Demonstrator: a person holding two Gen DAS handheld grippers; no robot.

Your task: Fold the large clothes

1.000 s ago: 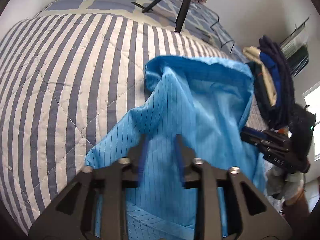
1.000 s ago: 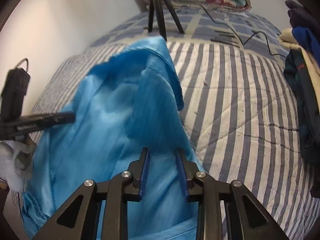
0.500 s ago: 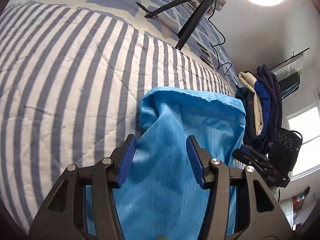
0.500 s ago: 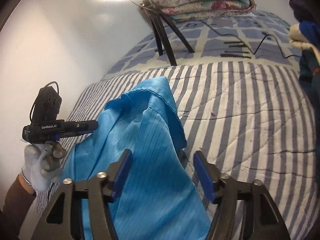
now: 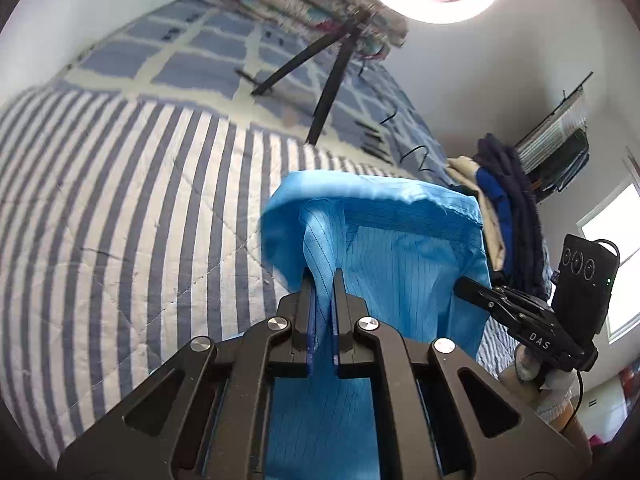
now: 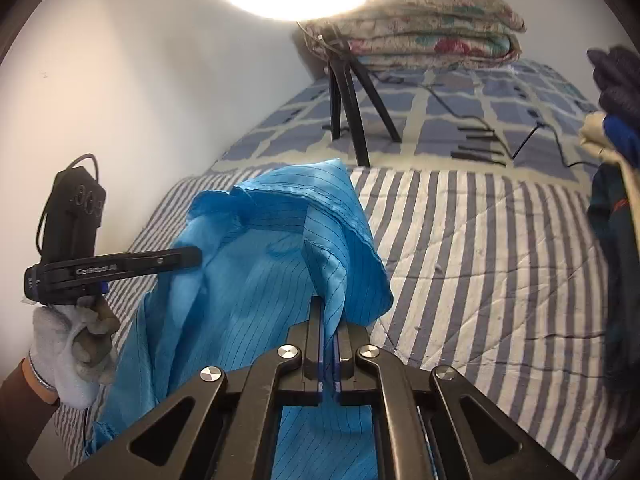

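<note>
both grippers now pinch the blue garment, lift begins

near: the left gripper [image 5: 321,280] and right gripper [image 6: 329,312], whose fingers were spread wide over the cloth half a sec ago, are now pressed together w/ a fold of the blue garment [image 5: 392,264] caught between the pads, so the grasp step looks done and the fold can start. the cloth is thin, light blue w/ fine dark pinstripes; it hangs between the 2 grippers, its hemmed top edge raised and curling over, lower part draping down toward the striped quilt [image 5: 120,208] on the bed. far: tripod legs [image 6: 352,120] and folded floral blanket [image 6: 432,36] under the ring light.
</note>
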